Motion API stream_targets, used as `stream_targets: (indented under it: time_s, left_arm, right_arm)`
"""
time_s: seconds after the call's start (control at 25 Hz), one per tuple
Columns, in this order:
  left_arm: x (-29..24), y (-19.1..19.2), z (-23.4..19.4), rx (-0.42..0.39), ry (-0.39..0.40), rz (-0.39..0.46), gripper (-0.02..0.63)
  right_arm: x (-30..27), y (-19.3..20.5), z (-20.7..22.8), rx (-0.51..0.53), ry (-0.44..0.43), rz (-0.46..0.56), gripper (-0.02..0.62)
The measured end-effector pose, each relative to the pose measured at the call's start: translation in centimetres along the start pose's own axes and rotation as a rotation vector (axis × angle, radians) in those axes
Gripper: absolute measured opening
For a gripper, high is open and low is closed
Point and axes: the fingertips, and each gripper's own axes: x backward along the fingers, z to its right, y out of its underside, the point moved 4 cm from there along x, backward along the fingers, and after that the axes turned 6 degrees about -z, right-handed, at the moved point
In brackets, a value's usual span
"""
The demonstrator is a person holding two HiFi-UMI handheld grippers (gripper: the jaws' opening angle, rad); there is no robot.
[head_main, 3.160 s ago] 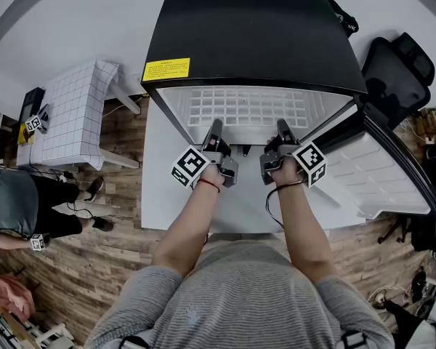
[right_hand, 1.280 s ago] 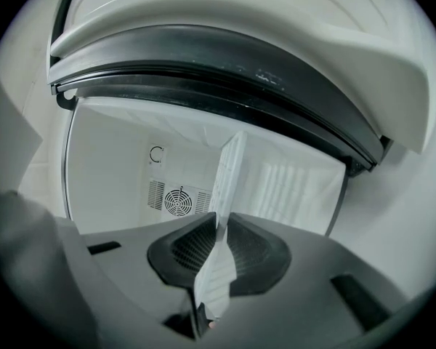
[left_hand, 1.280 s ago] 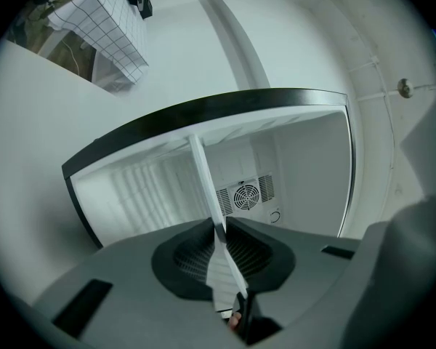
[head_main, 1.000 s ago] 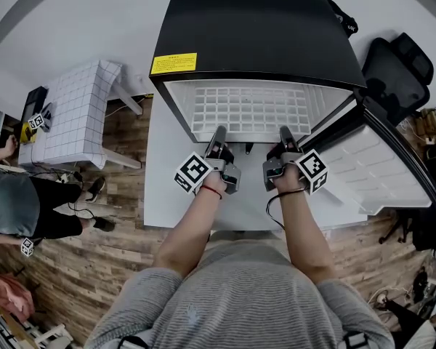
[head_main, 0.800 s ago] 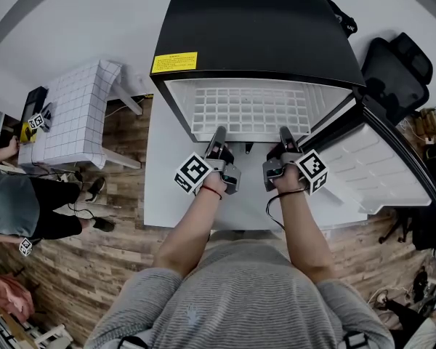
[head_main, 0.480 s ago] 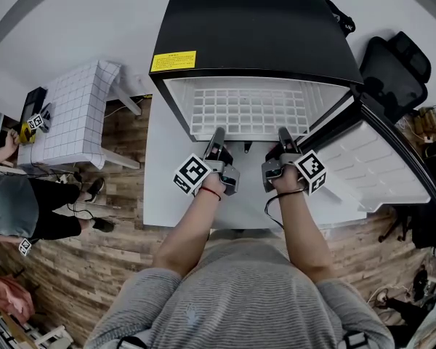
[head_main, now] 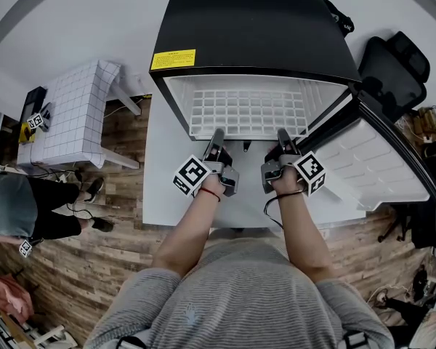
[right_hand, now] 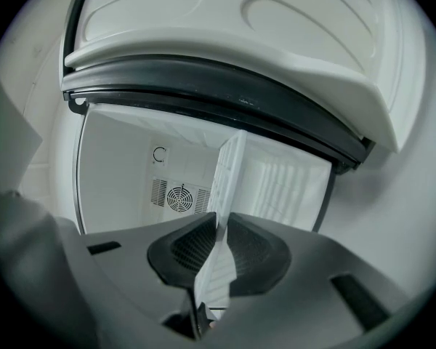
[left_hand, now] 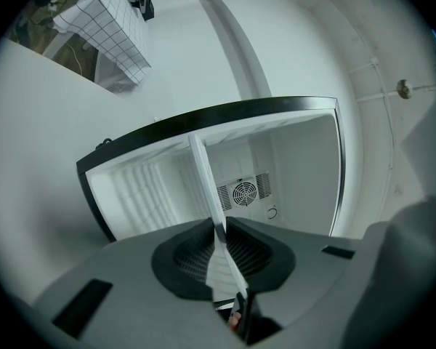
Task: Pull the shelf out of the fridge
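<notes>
Here, the white gridded shelf (head_main: 247,111) is held level in the mouth of the open black fridge (head_main: 254,27), long axis across it, front edge towards the person and clamped between the narrow jaws of the left gripper (head_main: 217,137) and right gripper (head_main: 284,137).

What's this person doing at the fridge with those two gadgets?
A person holds a two-jaw gripper in each hand. The left gripper and right gripper are both clamped on the front edge of the white wire shelf in the black fridge, whose door stands open. The shelf is not yet out.
</notes>
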Motion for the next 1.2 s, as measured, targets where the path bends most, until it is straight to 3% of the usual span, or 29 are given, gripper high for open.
stream_targets:
  time_s: [1.2]
  left_arm:
    - [1.6,0.9,0.3,0.002,-0.003,-0.001,0.057]
  right_arm:
    - [1.7,0.7,0.1,-0.008,-0.004,-0.013,0.055]
